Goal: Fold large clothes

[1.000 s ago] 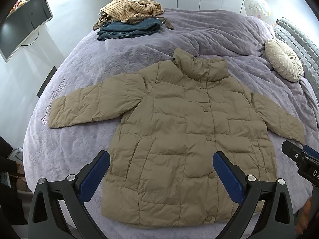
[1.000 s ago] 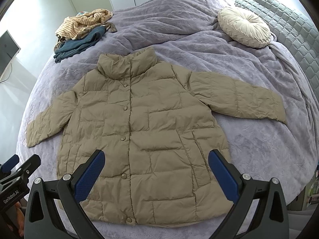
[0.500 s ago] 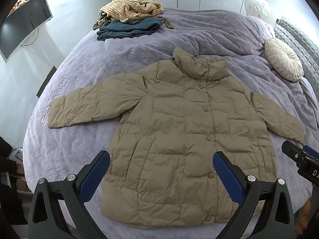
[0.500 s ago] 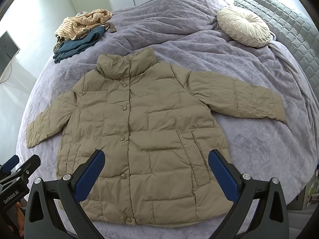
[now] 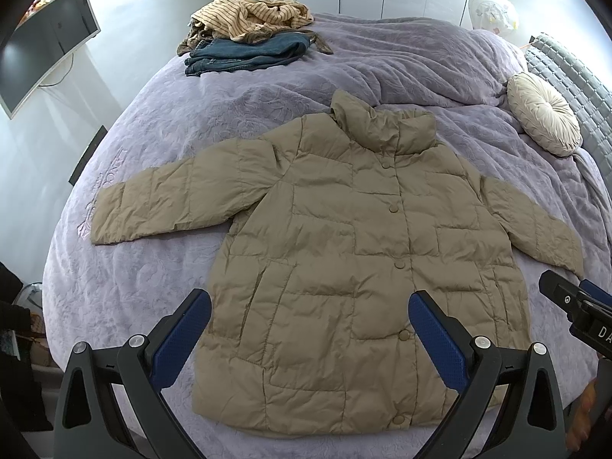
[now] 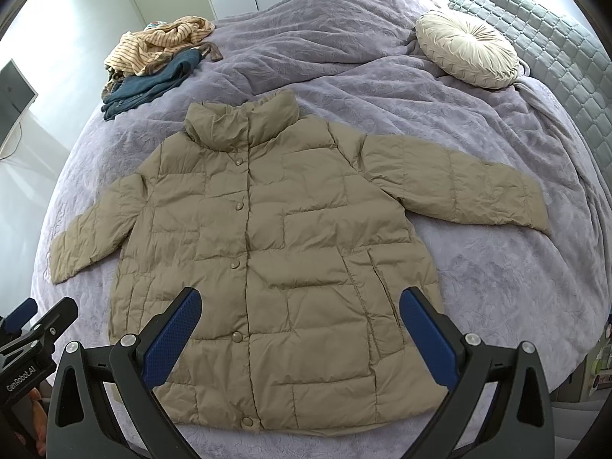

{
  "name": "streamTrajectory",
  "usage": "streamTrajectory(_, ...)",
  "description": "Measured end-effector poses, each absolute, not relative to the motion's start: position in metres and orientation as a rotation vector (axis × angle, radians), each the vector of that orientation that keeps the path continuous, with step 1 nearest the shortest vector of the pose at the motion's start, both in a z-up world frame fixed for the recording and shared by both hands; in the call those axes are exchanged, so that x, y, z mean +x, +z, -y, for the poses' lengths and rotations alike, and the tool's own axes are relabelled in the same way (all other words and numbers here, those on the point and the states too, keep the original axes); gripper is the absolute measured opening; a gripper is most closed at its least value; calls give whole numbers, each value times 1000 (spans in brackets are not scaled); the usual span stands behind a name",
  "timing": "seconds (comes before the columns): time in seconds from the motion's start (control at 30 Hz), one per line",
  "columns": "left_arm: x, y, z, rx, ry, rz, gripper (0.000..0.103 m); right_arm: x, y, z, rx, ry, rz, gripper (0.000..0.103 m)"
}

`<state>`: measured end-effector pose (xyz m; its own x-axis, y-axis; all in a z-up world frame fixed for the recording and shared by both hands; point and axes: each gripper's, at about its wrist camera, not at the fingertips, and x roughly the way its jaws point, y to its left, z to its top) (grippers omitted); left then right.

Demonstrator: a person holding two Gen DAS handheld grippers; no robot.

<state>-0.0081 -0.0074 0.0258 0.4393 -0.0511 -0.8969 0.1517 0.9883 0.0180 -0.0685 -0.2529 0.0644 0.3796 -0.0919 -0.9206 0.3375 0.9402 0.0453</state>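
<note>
While I hold both tools above the foot of the bed (image 5: 160, 114), the tan puffer jacket (image 5: 344, 252) lies spread flat on the purple quilt, front side up, snapped closed down the middle, collar toward the far end and hem toward me. Its sleeves reach out to either side, one toward the edge near the wall-mounted monitor (image 5: 46, 38), the other toward the quilted grey headboard (image 6: 535, 30).

My left gripper (image 5: 310, 329) is released, its blue pads wide apart, framing the lower part of the jacket without touching it. My right gripper (image 6: 300, 325) is likewise spread wide and holding nothing, hovering over the hem area. From the left wrist view I see the right tool just beside the jacket's cuff at the frame's edge; from the right wrist view the left tool sits at the lower left corner.

Well apart from the jacket, at the far corner of the bed, a striped garment (image 5: 248, 15) rests on folded blue jeans (image 5: 244, 53). A round cream cushion (image 6: 466, 49) lies near the headboard.
</note>
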Motion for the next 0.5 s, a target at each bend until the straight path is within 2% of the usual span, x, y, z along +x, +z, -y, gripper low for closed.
streamTrajectory(0.5, -15, 17, 4, 84, -126, -1128, 103, -70, 55, 246, 251, -269, -1176, 103)
